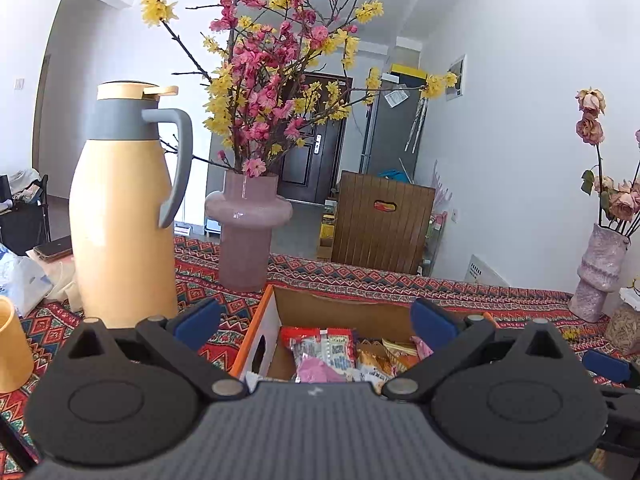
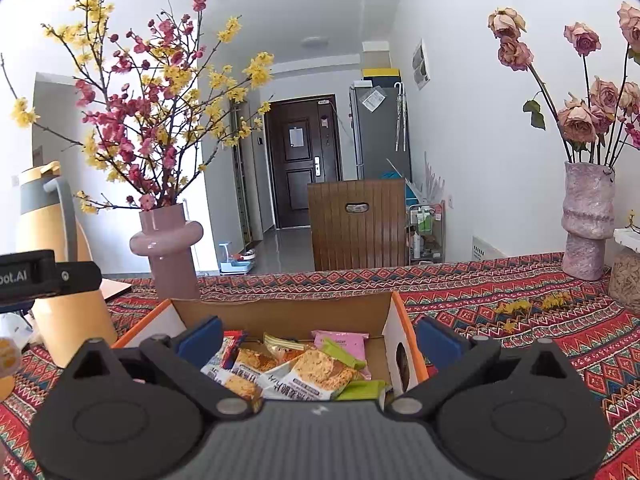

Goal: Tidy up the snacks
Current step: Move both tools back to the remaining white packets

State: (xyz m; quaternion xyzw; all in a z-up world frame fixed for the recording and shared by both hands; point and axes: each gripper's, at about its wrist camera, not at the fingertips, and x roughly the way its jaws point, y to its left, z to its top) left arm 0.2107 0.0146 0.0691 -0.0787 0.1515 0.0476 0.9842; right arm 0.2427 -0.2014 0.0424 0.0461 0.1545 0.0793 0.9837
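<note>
An open cardboard box (image 1: 340, 308) (image 2: 280, 314) with orange edges sits on the patterned tablecloth, filled with several snack packets (image 1: 324, 350) (image 2: 316, 368). My left gripper (image 1: 316, 322) is open, its blue pads spread wide over the box's left side with nothing between them. My right gripper (image 2: 320, 340) is open too, its pads straddling the box's right wall above the packets and holding nothing. Part of the left gripper's black body (image 2: 44, 274) shows at the left edge of the right wrist view, and the right gripper's blue pad (image 1: 606, 366) shows at the right edge of the left wrist view.
A tall yellow thermos jug (image 1: 124, 216) (image 2: 60, 280) stands left of the box. A pink vase of blossom branches (image 1: 248, 232) (image 2: 168, 248) is behind it. A rough pink vase of dried roses (image 1: 600, 272) (image 2: 586, 220) and a jar (image 2: 626, 280) stand right. A yellow cup (image 1: 12, 344) is at the left edge.
</note>
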